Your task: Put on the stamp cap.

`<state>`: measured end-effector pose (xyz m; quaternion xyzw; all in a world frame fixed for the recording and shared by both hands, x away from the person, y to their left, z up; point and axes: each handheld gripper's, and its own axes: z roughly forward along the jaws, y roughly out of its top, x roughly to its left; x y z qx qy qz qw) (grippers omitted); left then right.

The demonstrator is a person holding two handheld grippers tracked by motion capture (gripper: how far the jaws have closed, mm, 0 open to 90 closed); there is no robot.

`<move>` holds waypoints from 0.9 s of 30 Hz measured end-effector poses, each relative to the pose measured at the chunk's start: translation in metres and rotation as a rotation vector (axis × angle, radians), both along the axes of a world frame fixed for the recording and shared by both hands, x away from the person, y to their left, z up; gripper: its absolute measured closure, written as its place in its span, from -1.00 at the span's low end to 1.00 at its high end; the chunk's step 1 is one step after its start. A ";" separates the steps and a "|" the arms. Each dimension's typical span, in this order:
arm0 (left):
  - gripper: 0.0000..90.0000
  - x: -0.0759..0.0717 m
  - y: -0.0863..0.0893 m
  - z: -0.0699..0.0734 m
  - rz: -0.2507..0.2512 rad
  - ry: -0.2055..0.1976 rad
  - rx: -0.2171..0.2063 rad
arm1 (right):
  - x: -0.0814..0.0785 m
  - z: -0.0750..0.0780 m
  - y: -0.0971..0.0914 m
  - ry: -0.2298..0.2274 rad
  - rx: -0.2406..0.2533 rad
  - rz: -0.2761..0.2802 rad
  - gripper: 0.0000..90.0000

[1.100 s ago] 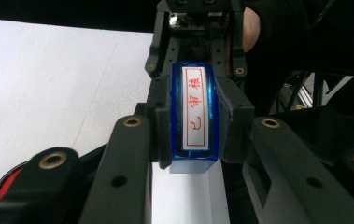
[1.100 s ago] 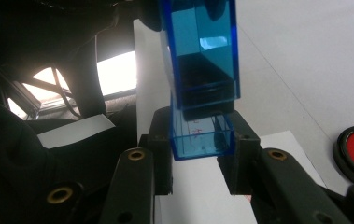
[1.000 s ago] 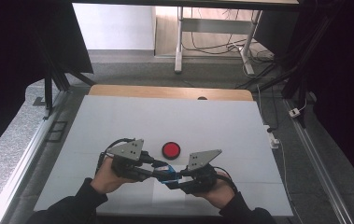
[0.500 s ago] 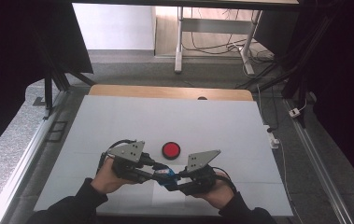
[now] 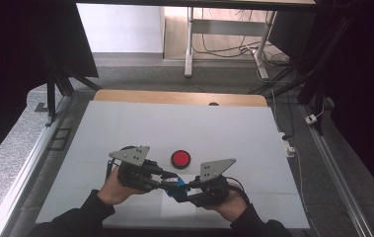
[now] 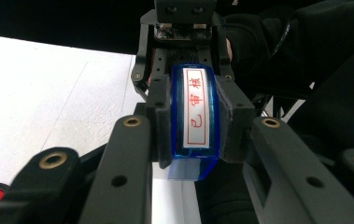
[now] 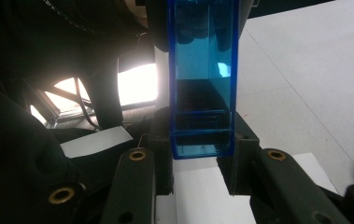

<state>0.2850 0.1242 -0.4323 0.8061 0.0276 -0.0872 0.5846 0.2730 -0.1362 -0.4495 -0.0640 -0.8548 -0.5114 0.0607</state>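
A blue see-through stamp (image 5: 175,185) with a white label of red characters (image 6: 197,109) hangs just above the white table (image 5: 174,128) near its front edge. My left gripper (image 5: 168,178) is shut on one end of it, and its pads (image 6: 163,119) press on both sides. My right gripper (image 5: 184,189) faces it from the other side. It is shut on the other end of the stamp (image 7: 202,107). In the left gripper view the right gripper (image 6: 184,70) sits behind the stamp. A red round pad (image 5: 180,158) lies on the table just beyond the grippers.
A white paper sheet (image 7: 198,191) lies under the stamp. A wooden strip (image 5: 174,97) runs along the table's far edge. Metal rails (image 5: 322,148) flank the table, and a cable with a plug (image 5: 288,148) lies to the right. Table legs and cables (image 5: 224,44) stand farther back.
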 end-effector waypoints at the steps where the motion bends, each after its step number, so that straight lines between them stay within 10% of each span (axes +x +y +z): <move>1: 0.56 0.000 0.000 0.000 0.001 0.007 -0.006 | 0.000 0.000 0.000 0.001 0.008 -0.001 0.53; 27: 0.56 0.000 0.000 -0.001 0.016 -0.010 -0.028 | 0.001 -0.002 -0.003 0.033 0.041 -0.024 0.52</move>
